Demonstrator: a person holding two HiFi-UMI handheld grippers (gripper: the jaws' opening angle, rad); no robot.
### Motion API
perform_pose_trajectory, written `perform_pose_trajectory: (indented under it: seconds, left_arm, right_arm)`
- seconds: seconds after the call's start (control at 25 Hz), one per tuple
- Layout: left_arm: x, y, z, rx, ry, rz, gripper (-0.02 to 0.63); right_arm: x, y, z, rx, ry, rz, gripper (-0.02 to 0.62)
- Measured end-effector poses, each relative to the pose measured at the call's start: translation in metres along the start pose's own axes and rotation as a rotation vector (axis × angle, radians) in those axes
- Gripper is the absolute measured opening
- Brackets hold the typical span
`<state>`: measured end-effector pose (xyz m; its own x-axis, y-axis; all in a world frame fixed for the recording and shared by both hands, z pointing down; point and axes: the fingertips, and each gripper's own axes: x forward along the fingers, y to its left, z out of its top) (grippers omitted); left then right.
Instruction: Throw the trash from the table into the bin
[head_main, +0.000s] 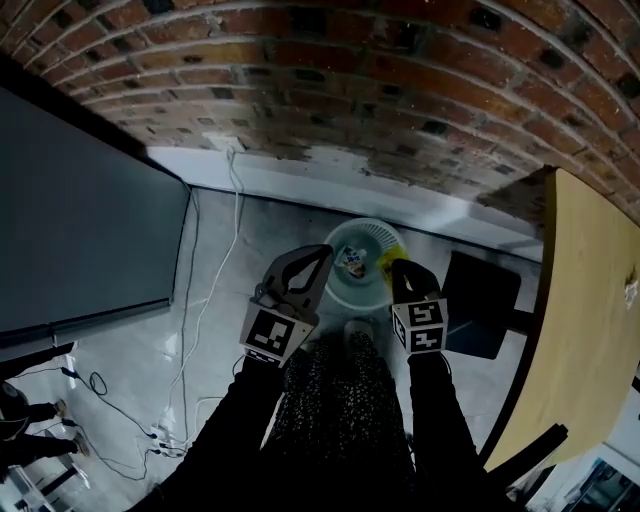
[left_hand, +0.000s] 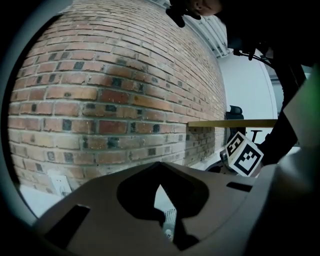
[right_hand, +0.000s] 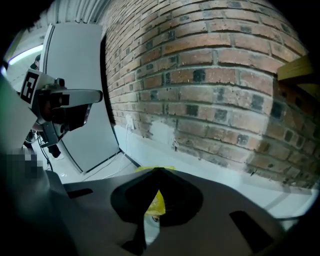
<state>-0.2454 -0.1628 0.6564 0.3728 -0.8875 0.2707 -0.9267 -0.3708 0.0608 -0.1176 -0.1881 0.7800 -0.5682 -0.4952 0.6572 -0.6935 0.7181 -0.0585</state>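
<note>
Head view: left gripper (head_main: 325, 252) and right gripper (head_main: 400, 266) above white bin (head_main: 336, 296) on floor | Right gripper view: tips pinching yellow wrapper (right_hand: 156, 204), seen clearly only here | Left gripper view: tips pressed together, nothing between; bin mesh glimpsed below
</note>
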Motion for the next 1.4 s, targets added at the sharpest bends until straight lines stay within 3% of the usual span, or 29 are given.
perform_pose_trajectory:
  seconds: [0.24, 0.52, 0.88, 0.92, 1.04, 1.4]
  left_arm:
    - [0.019, -0.003, -0.052, -0.006, 0.015, -0.018, 0.006]
    - [0.032, -0.003, -0.08, -0.019, 0.009, -0.029, 0.006]
    - [0.03, -0.001, -0.087, -0.037, 0.006, -0.019, 0.006]
    - [0.029, 0.0, -0.087, -0.037, 0.007, -0.016, 0.006]
    - [0.027, 0.002, -0.088, -0.035, 0.012, -0.011, 0.006]
    - [0.021, 0.001, -0.063, -0.043, 0.009, -0.008, 0.006]
  right_arm:
    - [0.032, -0.012, -0.04, 0.029, 0.011, -0.022, 0.012]
    - [0.052, -0.021, -0.062, 0.035, 0.013, -0.039, 0.011]
    - [0.061, -0.014, -0.07, 0.054, 0.008, -0.008, 0.017]
    - [0.062, -0.013, -0.069, 0.061, 0.006, -0.002, 0.026]
    - [0.065, -0.01, -0.069, 0.091, 0.005, 0.019, 0.136]
    - [0.048, -0.005, -0.047, 0.071, -0.004, 0.037, 0.16]
